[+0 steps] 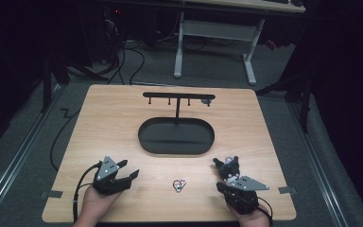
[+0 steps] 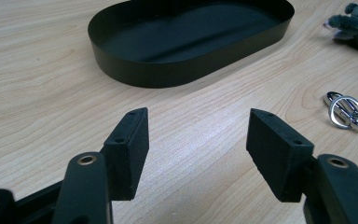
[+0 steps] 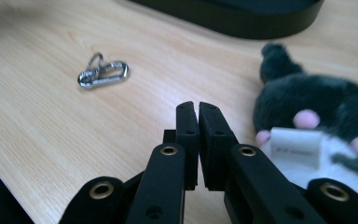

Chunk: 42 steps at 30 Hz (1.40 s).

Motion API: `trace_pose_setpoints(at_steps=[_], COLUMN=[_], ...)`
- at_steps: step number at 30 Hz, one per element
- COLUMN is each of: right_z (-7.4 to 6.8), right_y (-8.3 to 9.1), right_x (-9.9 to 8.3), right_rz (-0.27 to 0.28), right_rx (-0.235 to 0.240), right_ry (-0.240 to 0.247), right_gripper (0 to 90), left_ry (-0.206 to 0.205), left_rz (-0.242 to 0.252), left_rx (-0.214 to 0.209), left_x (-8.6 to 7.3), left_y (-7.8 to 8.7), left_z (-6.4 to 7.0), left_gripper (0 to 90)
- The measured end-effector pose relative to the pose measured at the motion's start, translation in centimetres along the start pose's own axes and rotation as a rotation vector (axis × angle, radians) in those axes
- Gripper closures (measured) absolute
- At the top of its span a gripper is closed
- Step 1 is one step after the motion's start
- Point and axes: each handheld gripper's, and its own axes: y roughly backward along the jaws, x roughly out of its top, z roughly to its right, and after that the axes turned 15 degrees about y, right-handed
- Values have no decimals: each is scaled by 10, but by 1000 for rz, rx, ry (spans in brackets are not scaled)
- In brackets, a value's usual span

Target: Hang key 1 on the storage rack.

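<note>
- I am holding my left gripper with jaws wide apart; my right gripper is closed on nothing.
- The small silver metal carabiner clip is lying on the light wooden table between them, long axis slanting, to my left gripper's right and slightly nearer it.

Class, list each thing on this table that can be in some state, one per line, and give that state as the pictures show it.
left gripper: open, jaws wide apart, holding nothing
right gripper: shut, jaws together, holding nothing
metal clasp: lying flat on the table, untouched, between the two grippers
plush toy: lying on the table beside the right gripper, not gripped
black oval tray: empty
hanger stand: upright in the tray, one small item hanging at its right end
</note>
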Motion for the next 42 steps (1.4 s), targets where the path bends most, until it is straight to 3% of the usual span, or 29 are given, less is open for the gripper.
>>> trace_pose_setpoints(at_steps=[7, 16, 21, 27, 31, 34, 38, 42], right_z=[6, 33, 36, 32, 29, 30, 35, 40], right_y=[-6, 2, 3, 9, 19, 30, 40, 44], right_x=[-8, -23, -25, -17, -9, -2, 4, 7], right_rz=[-53, -59, -54, -15, 21, 61, 71, 61], right_rx=[-18, -78, -71, -62, -72, -83, -93, -96], right_ry=[-6, -83, -95, -82, -69, -72, -72, -79], right_gripper=[876, 875, 865, 844, 839, 832, 806, 772], left_ry=[1, -1, 0, -13, 1, 1, -26, -14], left_rz=[-1, -9, -6, -1, -5, -25, -35, -21], left_rx=[-4, -9, -13, -25, -37, -36, -23, -32], left_x=[0, 0, 0, 4, 7, -1, -9, -9], left_y=[0, -2, -1, 4, 7, 10, 12, 14], left_z=[0, 2, 3, 9, 12, 11, 9, 6], left_gripper=[400, 401, 400, 398, 386, 385, 373, 373])
